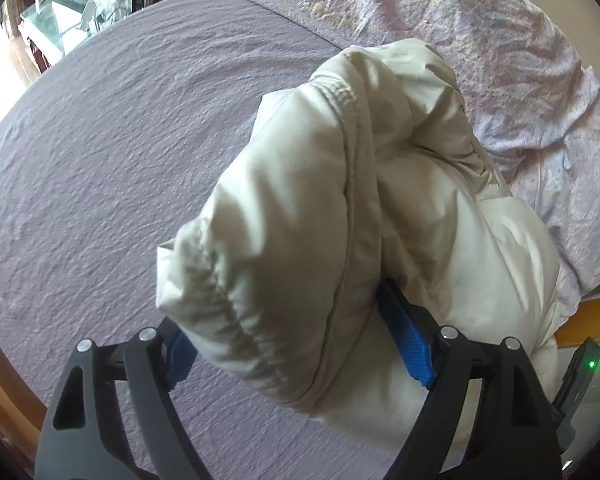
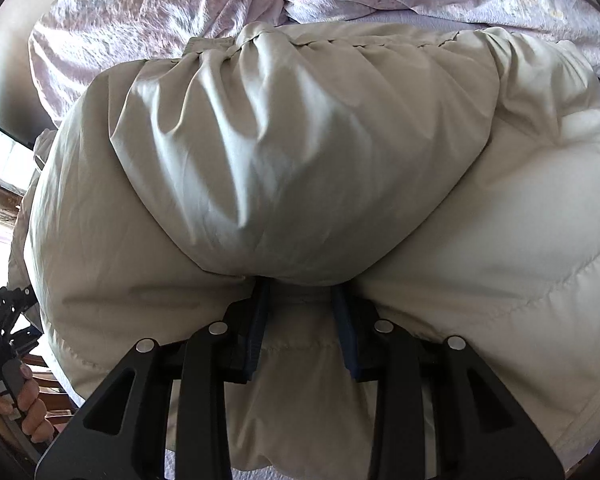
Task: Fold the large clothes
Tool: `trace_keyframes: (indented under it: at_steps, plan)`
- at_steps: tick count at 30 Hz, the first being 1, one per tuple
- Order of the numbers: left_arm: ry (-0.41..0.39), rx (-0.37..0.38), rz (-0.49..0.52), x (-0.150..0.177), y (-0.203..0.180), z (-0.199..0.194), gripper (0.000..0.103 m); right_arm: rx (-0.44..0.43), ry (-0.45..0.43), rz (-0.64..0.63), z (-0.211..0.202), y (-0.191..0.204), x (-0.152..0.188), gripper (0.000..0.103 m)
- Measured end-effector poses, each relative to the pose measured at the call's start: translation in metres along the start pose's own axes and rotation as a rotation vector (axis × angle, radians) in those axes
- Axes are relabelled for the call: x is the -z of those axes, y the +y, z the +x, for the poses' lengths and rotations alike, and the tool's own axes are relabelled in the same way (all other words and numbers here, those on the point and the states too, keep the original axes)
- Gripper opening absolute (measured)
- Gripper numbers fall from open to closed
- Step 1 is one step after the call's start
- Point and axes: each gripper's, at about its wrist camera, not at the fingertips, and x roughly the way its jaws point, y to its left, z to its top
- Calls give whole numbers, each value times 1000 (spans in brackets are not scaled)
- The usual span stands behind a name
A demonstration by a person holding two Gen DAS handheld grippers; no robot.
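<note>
Puffy jacket [image 2: 300,152] hides right hand-held gripper [image 2: 302,320] tips — bed beneath.

The left tongs [image 1: 300,344] point steeply downward with their blue pads [image 1: 406,338] set wide apart; the right-hand pad lies against cloth, while the left-hand pad stands clear of it at the side. The right tongs [image 2: 302,328] also tilt steeply down, their dark blue pads [image 2: 342,320] drawn close and pinching a fold of cloth between them. At the left edge of the right wrist view, a hand [image 2: 24,404] wraps its fingers around the handle of the left tool.
</note>
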Motion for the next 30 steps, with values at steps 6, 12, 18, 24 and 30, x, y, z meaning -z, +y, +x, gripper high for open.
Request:
trace_keyframes:
  at_steps: [6, 12, 18, 24, 30]
  plan:
    - [5, 6, 1, -1, -1, 2, 82, -51, -18, 5, -24, 6, 8, 33]
    - [7, 14, -5, -1, 2, 2, 82, -51, 15, 20, -12, 5, 10, 33]
    - [-7, 33, -8, -2, 0, 1, 75, -11, 7, -5, 0, 11, 5, 33]
    - [-30, 46, -24, -4, -3, -3, 55, -13, -20, -12, 3, 11, 9, 32]
    - [-75, 92, 0, -5, -10, -20, 28, 2, -60, -25, 0, 14, 24, 32]
